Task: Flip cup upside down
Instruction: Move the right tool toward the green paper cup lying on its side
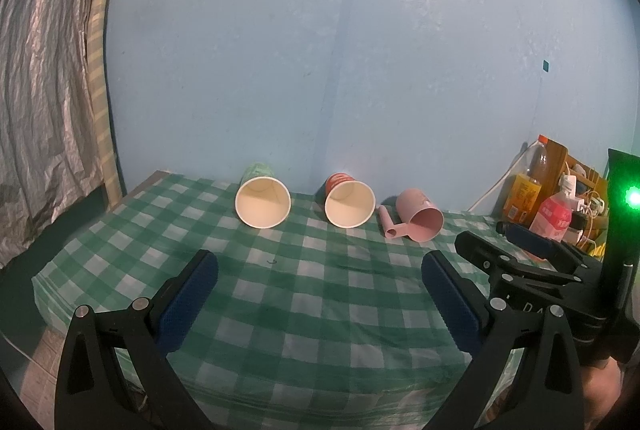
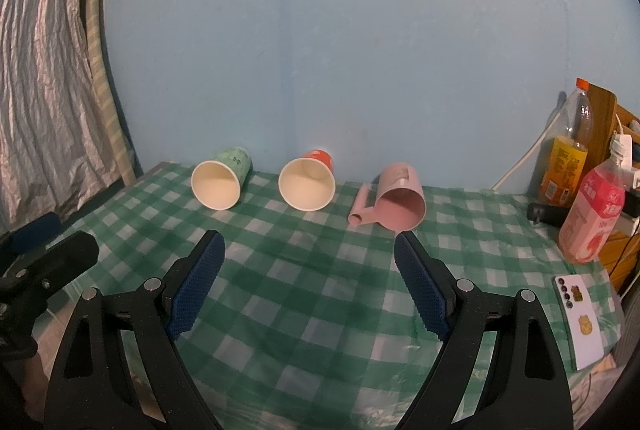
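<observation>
Three cups lie on their sides along the bench's (image 1: 280,310) far edge: green paper cup (image 1: 263,201), red paper cup (image 1: 349,203), smooth pink plastic mug (image 1: 420,220). Left claw (image 1: 320,266) and right claw (image 2: 310,246) hold their ribbed blue pads wide apart over checked cloth.

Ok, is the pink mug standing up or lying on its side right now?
On its side. The pink mug lies on the checked cloth with its open mouth facing the camera, handle toward the red paper cup, and looks empty.

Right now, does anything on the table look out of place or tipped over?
Yes. All three cups lie on their sides, mouths toward the cameras: the green cup, the red cup and the pink mug. Nothing looks spilled.
</observation>
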The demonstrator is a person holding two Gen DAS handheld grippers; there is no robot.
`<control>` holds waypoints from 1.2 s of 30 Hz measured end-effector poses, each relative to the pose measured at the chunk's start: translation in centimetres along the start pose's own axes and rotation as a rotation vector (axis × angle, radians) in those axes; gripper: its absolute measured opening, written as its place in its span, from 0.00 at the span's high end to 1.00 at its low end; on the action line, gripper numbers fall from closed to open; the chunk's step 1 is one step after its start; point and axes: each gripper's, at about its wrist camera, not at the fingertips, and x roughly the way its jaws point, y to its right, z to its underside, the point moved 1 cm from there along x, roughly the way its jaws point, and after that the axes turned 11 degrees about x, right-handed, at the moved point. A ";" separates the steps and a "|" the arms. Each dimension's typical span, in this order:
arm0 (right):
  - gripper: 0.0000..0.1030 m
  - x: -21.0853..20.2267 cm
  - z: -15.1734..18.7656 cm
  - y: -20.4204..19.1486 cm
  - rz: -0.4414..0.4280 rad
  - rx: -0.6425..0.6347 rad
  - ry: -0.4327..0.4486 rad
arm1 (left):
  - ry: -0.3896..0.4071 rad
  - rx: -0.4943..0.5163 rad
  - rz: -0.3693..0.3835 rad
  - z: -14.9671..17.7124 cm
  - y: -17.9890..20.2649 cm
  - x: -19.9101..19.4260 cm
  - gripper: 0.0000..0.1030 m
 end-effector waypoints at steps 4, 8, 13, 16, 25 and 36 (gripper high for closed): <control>0.17 0.0 0.3 0.0 -0.001 0.002 -0.001 | -0.007 -0.006 0.001 -0.1 -0.1 0.1 0.00; 0.16 0.5 0.6 0.0 -0.023 0.010 -0.023 | -0.038 -0.015 0.000 -0.6 -0.3 1.2 0.00; 0.16 2.1 -0.7 0.6 -0.069 0.042 -0.076 | -0.077 -0.014 -0.038 -2.1 -1.5 2.6 0.00; 0.16 2.9 -2.0 0.7 -0.076 0.047 -0.095 | -0.102 -0.005 -0.067 -3.3 -2.5 3.8 0.00; 0.16 6.6 -6.6 -0.2 -0.114 0.036 -0.174 | -0.205 0.077 -0.105 -7.6 -4.3 8.8 0.00; 0.16 14.6 -11.7 -1.7 -0.199 0.083 -0.390 | -0.371 0.075 -0.074 -10.0 -6.9 17.7 0.00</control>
